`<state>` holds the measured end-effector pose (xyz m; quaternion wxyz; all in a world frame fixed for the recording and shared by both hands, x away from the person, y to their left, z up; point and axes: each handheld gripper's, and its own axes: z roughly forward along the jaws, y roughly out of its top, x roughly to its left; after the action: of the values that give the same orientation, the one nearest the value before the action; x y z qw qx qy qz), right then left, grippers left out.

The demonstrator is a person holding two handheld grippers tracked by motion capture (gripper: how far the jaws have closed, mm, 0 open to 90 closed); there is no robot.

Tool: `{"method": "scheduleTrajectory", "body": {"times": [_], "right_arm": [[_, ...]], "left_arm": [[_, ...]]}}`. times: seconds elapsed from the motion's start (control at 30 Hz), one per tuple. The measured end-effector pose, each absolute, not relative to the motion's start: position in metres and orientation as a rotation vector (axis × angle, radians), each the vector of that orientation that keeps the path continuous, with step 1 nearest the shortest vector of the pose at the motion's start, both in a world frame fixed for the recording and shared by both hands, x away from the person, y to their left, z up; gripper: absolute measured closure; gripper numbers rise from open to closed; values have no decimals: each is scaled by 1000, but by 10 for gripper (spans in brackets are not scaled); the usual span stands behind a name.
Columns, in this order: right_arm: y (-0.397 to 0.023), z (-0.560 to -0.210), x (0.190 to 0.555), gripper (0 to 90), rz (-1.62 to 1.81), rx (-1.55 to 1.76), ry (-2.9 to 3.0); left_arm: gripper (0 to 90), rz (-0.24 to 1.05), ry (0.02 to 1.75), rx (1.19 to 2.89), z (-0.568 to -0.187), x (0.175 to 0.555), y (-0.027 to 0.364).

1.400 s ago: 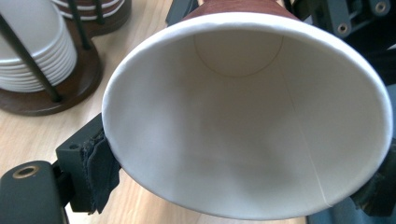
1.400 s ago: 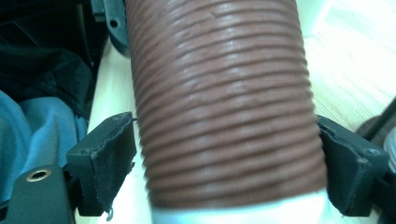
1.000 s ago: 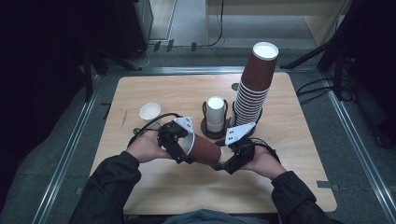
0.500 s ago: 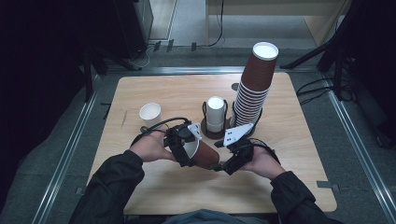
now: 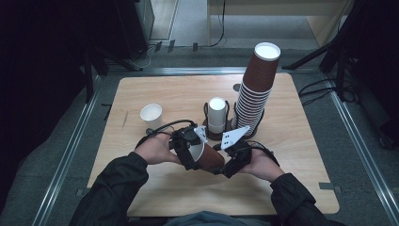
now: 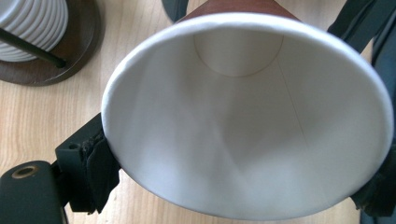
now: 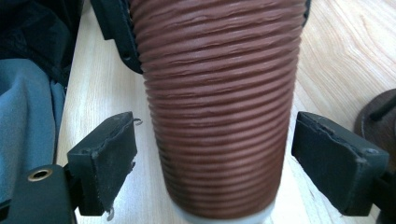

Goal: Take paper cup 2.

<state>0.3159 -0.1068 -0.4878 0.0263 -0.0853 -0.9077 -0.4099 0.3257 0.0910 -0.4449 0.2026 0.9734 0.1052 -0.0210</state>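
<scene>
A brown ribbed paper cup (image 5: 209,157) lay on its side above the desk (image 5: 301,141) near its front edge, its white rim clamped between the jaws of the left gripper (image 5: 190,149). The right gripper (image 5: 230,162) stood released, its pads (image 7: 105,154) clear of the cup's base on both sides.

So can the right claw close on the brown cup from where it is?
Probably yes: the brown cup already lies between the right claw's open pads, with gaps on both sides and nothing between; the left claw grips its rim.
</scene>
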Motion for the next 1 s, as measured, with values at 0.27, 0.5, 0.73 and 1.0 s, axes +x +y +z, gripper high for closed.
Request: {"method": "scheduleTrajectory", "body": {"times": [0.27, 0.5, 0.73, 1.0], "right_arm": [[-98, -490, 316, 155, -1256, -239, -2803], [-97, -491, 316, 193, -1247, -234, -2810], [-95, -491, 315, 199, -1230, -208, -2834], [-103, -488, 317, 196, -1286, -254, -2849]], "left_arm": [[77, -68, 286, 2700, -442, 324, 90], [77, -82, 294, 2678, -440, 324, 90], [62, -65, 285, 2681, -441, 322, 90], [0, -38, 374, 2571, -433, 327, 102]]}}
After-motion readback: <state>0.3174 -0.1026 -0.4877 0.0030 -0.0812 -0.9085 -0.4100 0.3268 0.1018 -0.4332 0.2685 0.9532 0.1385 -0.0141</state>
